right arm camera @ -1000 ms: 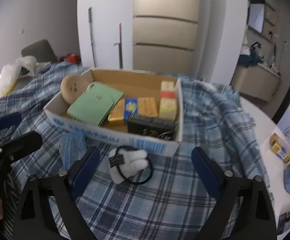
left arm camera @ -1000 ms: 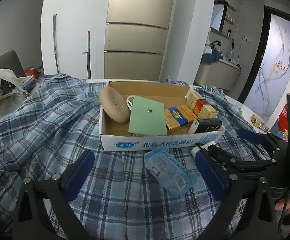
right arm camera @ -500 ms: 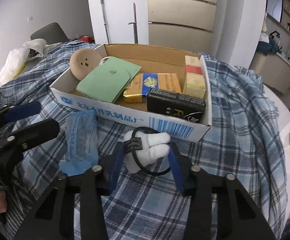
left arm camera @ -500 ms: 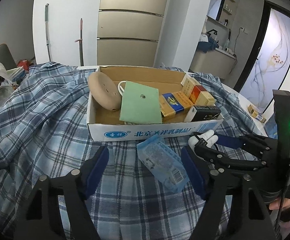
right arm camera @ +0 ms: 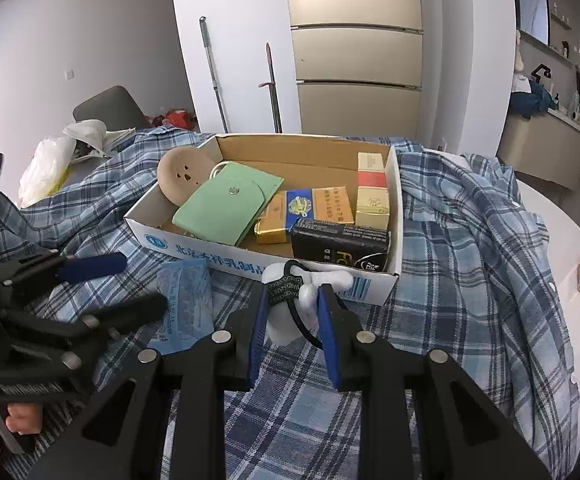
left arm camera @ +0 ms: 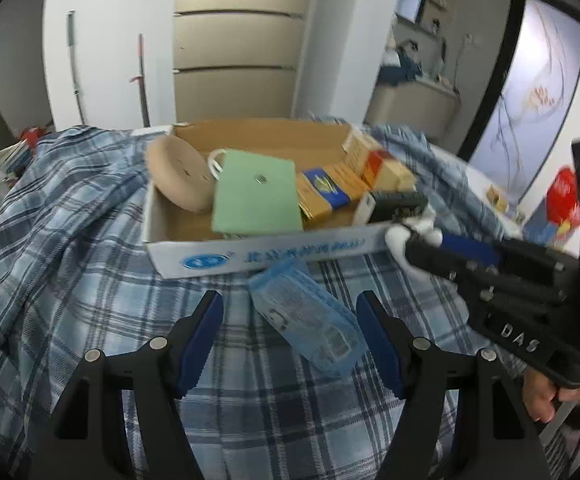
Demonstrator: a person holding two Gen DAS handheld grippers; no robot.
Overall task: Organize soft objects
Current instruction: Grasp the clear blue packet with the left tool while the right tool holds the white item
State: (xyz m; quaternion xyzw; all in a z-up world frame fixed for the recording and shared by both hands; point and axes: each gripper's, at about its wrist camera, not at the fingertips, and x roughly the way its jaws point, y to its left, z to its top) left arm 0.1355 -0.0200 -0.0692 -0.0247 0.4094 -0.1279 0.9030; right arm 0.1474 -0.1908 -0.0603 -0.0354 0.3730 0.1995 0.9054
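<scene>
1. The white plush toy [right arm camera: 290, 312] is small and puffy, with rounded lobes, and a black elastic band with a patterned tab loops round it.
2. It sits on the blue plaid cloth [right arm camera: 470, 280], against the front wall of the cardboard box [right arm camera: 394, 216].
3. The right gripper [right arm camera: 292, 322] has just closed, and its blue pads now squeeze the toy from both sides.
4. The blue transparent packet [left arm camera: 310, 316] is flat, crinkled, printed, and lies on the cloth before the box.
5. The left gripper [left arm camera: 290, 336] has narrowed, yet its jaws stand apart, straddling the packet without touching it.
</scene>
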